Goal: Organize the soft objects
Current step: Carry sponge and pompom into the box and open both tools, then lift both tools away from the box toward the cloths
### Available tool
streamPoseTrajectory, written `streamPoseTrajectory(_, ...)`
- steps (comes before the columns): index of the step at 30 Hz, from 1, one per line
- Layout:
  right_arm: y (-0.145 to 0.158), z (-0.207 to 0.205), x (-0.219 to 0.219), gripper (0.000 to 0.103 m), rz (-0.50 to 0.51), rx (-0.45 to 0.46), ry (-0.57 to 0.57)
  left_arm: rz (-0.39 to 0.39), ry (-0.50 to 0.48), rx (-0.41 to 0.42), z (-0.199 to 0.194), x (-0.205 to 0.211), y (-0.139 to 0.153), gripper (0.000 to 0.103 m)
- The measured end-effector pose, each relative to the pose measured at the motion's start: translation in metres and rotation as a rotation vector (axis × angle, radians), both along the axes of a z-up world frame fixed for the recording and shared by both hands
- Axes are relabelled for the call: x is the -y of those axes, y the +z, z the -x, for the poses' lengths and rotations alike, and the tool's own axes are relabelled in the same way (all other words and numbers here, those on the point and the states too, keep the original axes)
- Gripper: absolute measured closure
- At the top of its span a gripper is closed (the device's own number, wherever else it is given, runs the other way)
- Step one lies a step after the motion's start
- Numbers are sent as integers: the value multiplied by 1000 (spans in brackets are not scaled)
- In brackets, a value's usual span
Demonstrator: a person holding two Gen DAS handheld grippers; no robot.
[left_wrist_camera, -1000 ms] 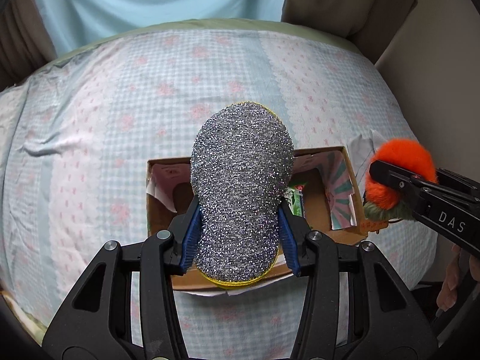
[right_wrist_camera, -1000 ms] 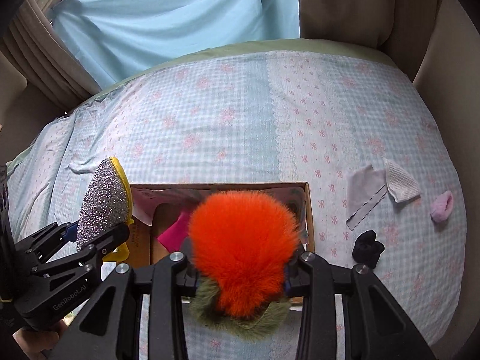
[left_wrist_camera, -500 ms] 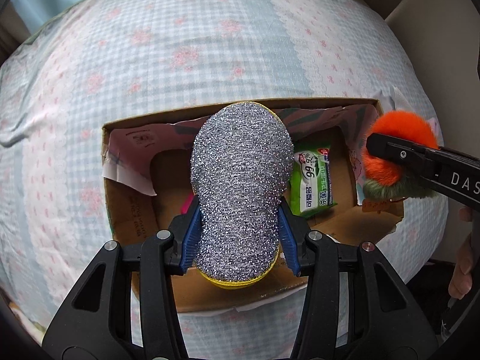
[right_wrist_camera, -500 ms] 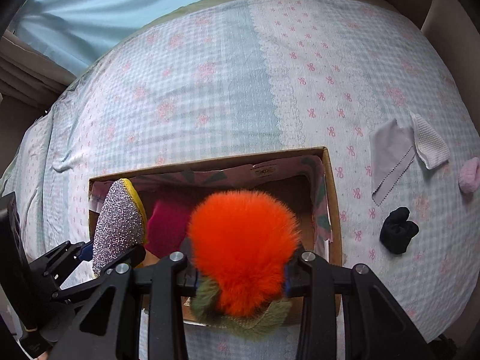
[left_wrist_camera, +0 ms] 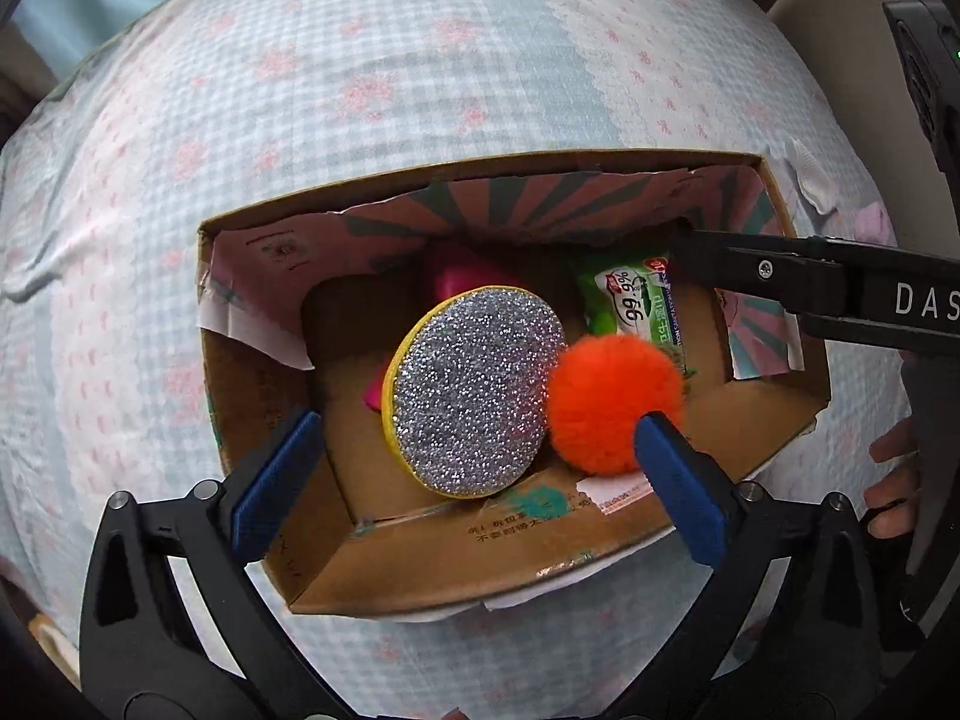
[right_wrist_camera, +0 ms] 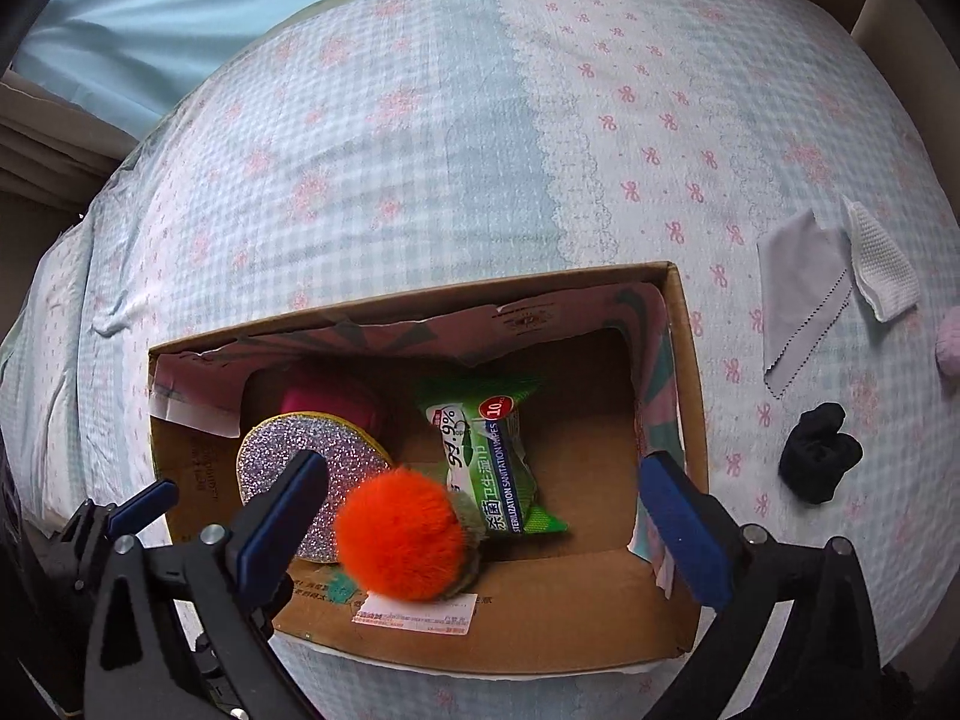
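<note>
An open cardboard box [left_wrist_camera: 456, 576] [right_wrist_camera: 684, 330] sits on the bed. Inside lie a silver glitter sponge with a yellow rim [left_wrist_camera: 474, 384] [right_wrist_camera: 288, 444], an orange pom-pom with a green fringe [left_wrist_camera: 606, 402] [right_wrist_camera: 402, 534], a green wipes pack [left_wrist_camera: 642, 300] [right_wrist_camera: 498, 456] and a magenta soft item [left_wrist_camera: 462, 282] [right_wrist_camera: 330, 402]. My left gripper [left_wrist_camera: 474, 468] is open and empty above the box's near edge. My right gripper [right_wrist_camera: 486, 516] is open and empty above the box; its finger shows in the left wrist view [left_wrist_camera: 810, 276].
The box rests on a blue-and-pink checked bedspread [right_wrist_camera: 420, 150]. Right of the box lie a grey cloth [right_wrist_camera: 798, 294], a white mesh cloth [right_wrist_camera: 882, 270], a black soft item [right_wrist_camera: 819, 462] and a pink item [right_wrist_camera: 948, 348] at the frame edge.
Both grippers opened. The glitter sponge dropped from the left gripper and the orange pom-pom from the right gripper; both now lie inside the box.
</note>
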State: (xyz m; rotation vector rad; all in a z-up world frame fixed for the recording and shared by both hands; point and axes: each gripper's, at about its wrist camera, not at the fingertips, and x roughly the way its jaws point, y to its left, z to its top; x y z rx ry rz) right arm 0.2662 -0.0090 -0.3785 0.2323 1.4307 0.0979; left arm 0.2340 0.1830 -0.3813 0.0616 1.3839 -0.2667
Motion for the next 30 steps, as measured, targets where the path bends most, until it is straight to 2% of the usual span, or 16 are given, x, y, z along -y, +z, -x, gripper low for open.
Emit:
streamPoseTrajectory(6,13,7,-1,0,10,31,3,-1,25,16,5,-7,10,0)
streamPoseTrajectory(17,57,30,-6,0,28,117,18,-11,50,100,24,-17,51,0)
streamPoseTrajectory(24,119,65,-7,0,54,217,39,-2,82,188,50,-24,101,0)
streamPoseTrajectory(30,184,103,3,0,96,343,39,8,110,302,80,-30,162,0)
